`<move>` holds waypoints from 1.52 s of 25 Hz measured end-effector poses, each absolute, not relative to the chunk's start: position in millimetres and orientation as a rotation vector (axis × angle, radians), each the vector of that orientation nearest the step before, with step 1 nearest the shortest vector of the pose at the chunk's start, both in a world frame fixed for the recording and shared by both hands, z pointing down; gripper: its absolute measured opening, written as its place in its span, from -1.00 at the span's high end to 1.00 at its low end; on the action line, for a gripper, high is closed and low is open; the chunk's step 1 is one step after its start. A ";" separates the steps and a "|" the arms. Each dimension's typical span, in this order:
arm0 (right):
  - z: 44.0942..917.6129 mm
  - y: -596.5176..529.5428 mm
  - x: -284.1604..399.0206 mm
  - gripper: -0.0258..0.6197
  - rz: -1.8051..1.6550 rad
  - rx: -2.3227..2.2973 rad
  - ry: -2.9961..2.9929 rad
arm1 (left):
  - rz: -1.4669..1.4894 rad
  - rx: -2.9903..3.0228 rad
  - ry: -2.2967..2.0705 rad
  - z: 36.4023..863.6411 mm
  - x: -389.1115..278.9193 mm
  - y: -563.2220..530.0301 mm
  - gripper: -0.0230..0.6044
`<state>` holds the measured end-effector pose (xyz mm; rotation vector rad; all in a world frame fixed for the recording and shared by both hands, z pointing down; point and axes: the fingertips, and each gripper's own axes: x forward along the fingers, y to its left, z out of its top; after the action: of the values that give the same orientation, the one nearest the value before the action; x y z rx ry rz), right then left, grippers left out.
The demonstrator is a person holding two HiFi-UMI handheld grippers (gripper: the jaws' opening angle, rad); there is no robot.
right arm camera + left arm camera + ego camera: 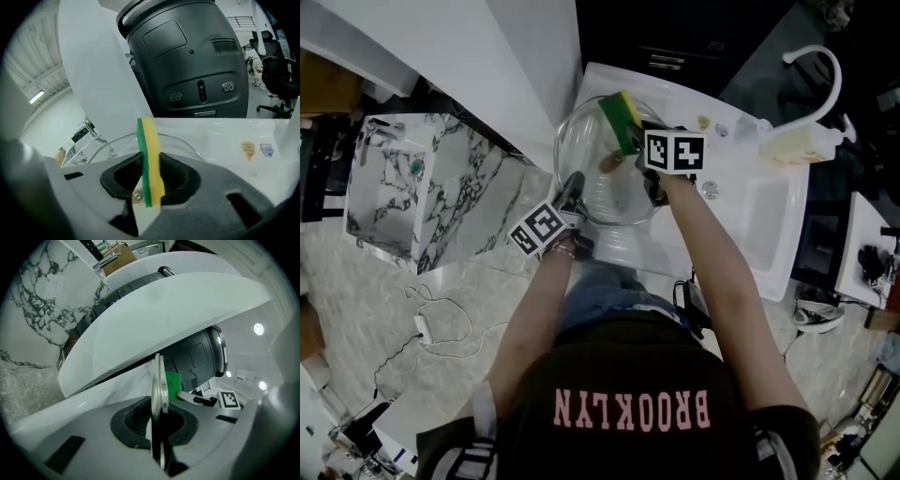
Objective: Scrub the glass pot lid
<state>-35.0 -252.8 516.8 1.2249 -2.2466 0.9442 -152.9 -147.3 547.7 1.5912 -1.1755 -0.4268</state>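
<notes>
The left gripper (572,183) is clenched on the rim of the glass pot lid (591,150), holding it over the sink (750,225). The right gripper (639,142) grasps the sponge (621,117) at the lid's far edge. Scrubbing seems only begun; no foam shows.

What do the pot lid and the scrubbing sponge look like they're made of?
The pot lid: clear glass, as the white sink shows through it; its rim looks like polished metal, thin and shiny edge-on. The sponge: soft yellow foam backed by a coarse green scouring layer, probably synthetic fibre.
</notes>
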 end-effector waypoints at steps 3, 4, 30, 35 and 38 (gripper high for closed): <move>517.4 -251.8 -27.1 0.63 0.871 1.248 -2.214 | -0.430 1.593 -1.176 547.9 -153.4 -147.2 0.88; 517.5 -251.2 -22.4 0.63 0.834 1.260 -2.192 | -0.432 1.593 -1.176 547.8 -153.8 -147.2 0.88; 459.7 -148.2 -76.0 0.62 0.636 0.927 -2.495 | -0.451 1.605 -1.159 545.4 -152.5 -146.4 0.88; 473.9 -138.3 -103.0 0.62 0.442 0.782 -2.466 | -0.452 1.607 -1.159 545.6 -153.4 -146.3 0.88; 489.2 -133.0 -112.2 0.62 0.377 0.711 -2.413 | -0.450 1.607 -1.160 546.1 -153.6 -146.1 0.88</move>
<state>-112.2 -133.0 489.2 0.7114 -2.4133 0.3768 -153.6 -146.1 546.1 1.6067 -1.1605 -0.4503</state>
